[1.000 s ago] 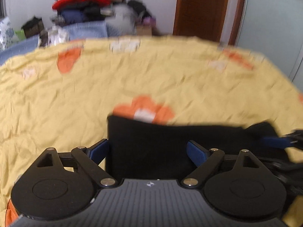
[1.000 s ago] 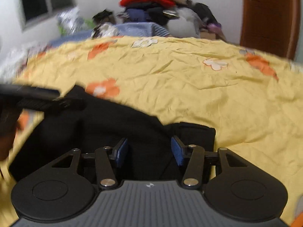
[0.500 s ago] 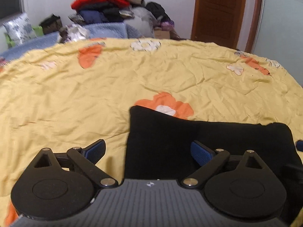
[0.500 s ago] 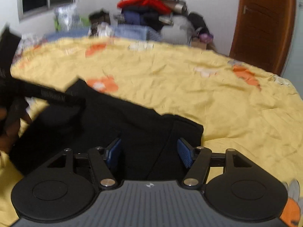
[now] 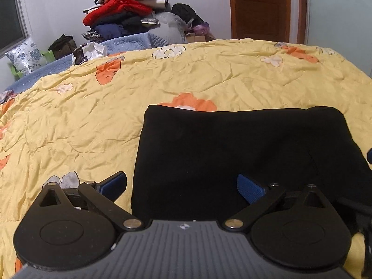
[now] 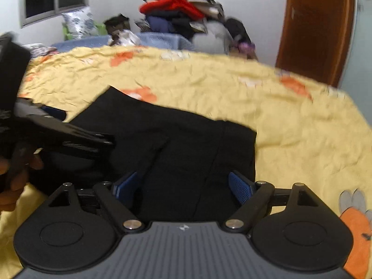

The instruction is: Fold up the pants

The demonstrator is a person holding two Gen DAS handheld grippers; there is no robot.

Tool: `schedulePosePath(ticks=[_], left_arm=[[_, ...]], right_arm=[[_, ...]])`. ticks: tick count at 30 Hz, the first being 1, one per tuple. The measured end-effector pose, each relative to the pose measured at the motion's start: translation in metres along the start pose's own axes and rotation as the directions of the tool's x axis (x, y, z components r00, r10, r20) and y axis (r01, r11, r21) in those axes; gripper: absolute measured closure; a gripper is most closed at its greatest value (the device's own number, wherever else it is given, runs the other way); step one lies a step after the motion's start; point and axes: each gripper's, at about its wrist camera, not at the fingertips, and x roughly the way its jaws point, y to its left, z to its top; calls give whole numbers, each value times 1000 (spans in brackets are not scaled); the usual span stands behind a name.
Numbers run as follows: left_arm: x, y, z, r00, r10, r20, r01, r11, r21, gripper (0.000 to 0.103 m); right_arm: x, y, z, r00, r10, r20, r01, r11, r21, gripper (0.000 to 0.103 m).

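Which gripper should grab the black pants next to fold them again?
Probably the right gripper: both are open, but its fingers straddle the black pants, while the left gripper has one finger off the edge.

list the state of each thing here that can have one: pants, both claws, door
pants: folded into a flat block, lying on the yellow quilt
left claw: open, holding nothing
right claw: open, holding nothing
door: closed
pile of clothes: heaped, unfolded

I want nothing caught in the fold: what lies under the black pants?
The black pants lie flat on the yellow flowered bedspread, partly covering an orange flower. Whatever lies beneath the cloth is hidden.
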Motion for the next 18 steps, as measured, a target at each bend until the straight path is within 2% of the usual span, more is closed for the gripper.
schedulePosePath(ticks=[3,5,6,8,14,18], left_arm=[[-2,3,-3,1000,1,-11,-1,1000,-22,0],[-6,5,-5,1000,-1,-15,0,999,-38,0],[-9,6,-6,1000,-1,-17,0,999,-42,0],[-17,8,-9,1000,4,-8,-4,999,-45,0],[-41,16,-22,1000,2,-15,-3,996,-85,1],[-61,17,-36,1000,-2,-8,1,996,-92,1]], right_arm=[[-7,10,-5,1000,14,1,-14,1000,-20,17],[6,13,-11,998,6,-65,-8,999,-43,12],[9,14,-14,998,-5,-64,2,999,-39,9],[2,12,-14,998,-25,-53,25,1000,4,9],[-37,19,-16,999,-42,14,40,993,107,4],[-52,28,-28,998,-56,5,54,988,143,4]])
